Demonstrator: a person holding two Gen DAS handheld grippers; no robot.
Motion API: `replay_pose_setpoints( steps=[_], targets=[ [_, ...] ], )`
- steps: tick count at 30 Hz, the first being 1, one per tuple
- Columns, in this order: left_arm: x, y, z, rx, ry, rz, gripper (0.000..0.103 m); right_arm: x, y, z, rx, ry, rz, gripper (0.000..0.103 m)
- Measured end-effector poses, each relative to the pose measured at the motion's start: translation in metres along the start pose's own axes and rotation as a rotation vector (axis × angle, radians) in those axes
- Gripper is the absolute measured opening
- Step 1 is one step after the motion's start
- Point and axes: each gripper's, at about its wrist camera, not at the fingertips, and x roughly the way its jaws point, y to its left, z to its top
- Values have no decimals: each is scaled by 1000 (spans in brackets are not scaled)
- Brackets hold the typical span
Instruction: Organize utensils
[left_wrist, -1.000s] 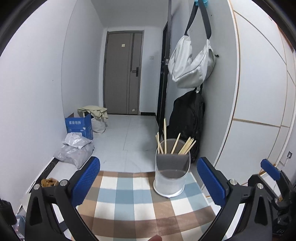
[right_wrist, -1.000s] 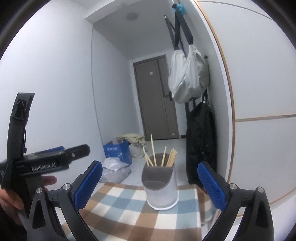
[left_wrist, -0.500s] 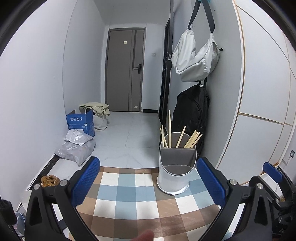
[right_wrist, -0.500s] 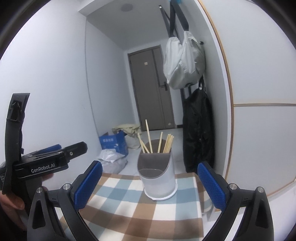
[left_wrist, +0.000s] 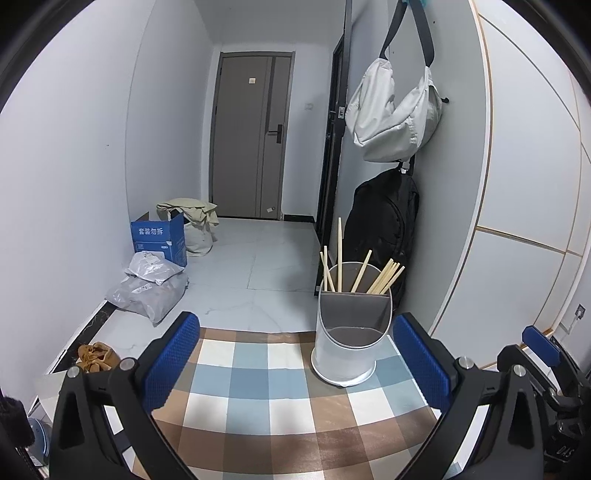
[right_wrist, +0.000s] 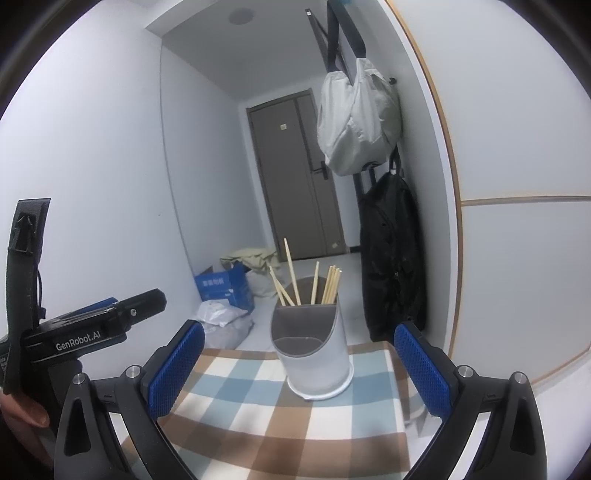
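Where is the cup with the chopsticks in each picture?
Left wrist view: the utensil holder stands right of centre, on the checked cloth.
Right wrist view: the utensil holder stands near the centre.
Shared landmark: the black backpack behind it, by the wall.

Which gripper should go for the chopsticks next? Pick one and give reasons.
Probably right. The right gripper is open and the utensil holder with the chopsticks sits centred between its fingers; for the left gripper, also open, it sits off toward one finger.
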Motion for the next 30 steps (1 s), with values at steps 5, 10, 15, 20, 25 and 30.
replay_pose_setpoints(
  steps=[5, 10, 15, 20, 25, 30],
  targets=[
    [1, -1, 1, 6, 5, 4, 102, -1, 0, 0, -1, 2, -3, 103],
    [3, -1, 2, -1, 13, -1, 102, -2, 0, 0, -6, 0, -11, 103],
    [3, -2, 1, -2, 16, -14, 102, -2, 0, 0, -11, 2, -16, 103],
    [0, -1, 2, -7, 2, -6, 102, -3, 0, 0, -13, 1, -16, 103],
    [1, 0, 2, -8, 4, -5, 102, -2, -1, 0, -17, 3, -13, 103],
    [2, 0, 2, -9, 5, 0, 102, -1, -1, 0, -16, 7, -15, 103]
  ],
)
